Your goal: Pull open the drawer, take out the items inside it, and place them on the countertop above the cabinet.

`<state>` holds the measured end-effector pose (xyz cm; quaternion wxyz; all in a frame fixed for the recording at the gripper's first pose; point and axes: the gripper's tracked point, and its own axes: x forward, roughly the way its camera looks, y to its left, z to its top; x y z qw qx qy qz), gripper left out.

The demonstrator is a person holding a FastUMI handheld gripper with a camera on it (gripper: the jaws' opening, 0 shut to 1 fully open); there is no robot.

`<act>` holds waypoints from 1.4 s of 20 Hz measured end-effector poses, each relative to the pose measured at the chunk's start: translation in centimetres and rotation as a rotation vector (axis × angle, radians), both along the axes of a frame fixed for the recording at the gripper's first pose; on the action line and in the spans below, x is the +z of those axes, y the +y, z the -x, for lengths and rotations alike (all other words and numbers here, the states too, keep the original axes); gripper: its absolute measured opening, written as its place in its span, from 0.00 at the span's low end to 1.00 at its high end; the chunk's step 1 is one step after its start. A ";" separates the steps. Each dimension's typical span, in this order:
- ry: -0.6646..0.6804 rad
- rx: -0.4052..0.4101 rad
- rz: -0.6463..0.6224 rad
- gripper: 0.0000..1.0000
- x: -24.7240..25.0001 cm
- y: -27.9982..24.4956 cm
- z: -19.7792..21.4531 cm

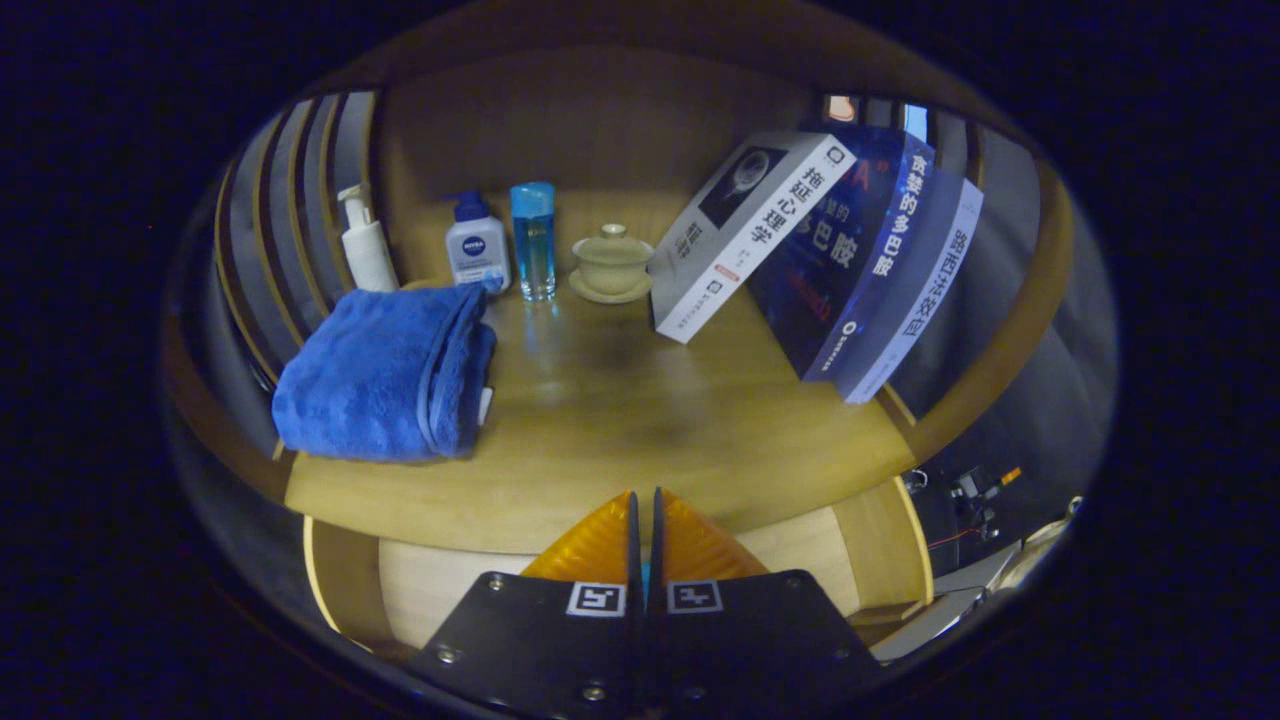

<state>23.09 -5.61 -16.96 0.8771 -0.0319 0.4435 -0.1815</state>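
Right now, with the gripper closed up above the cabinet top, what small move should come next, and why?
Probably lower the gripper toward the cabinet front just beneath its fingertips and open the fingers. They are pressed together with only a thin slit between, holding nothing, and the drawer front still looks shut. The countertop has bare wood between the folded blue towel and the leaning books for later placing.

Spines legible: grey-white bk (745, 235) 拖延心理学, blue bk (880, 250) 贪婪的多巴胺; closed fingers (590, 545) carry square coded markers (596, 599).
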 end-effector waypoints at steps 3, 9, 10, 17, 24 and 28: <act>0.009 -0.033 -0.021 0.01 -0.2 0.1 2.6; 0.067 -0.147 0.009 0.47 -2.5 -2.3 8.0; 0.073 -0.161 -0.009 0.48 -3.0 -2.4 8.6; 0.127 -0.245 -0.193 0.62 -8.9 -3.8 10.8; 0.191 -0.249 -0.252 0.62 -12.0 -4.5 10.9; 0.217 -0.258 -0.278 0.62 -13.2 -4.3 11.0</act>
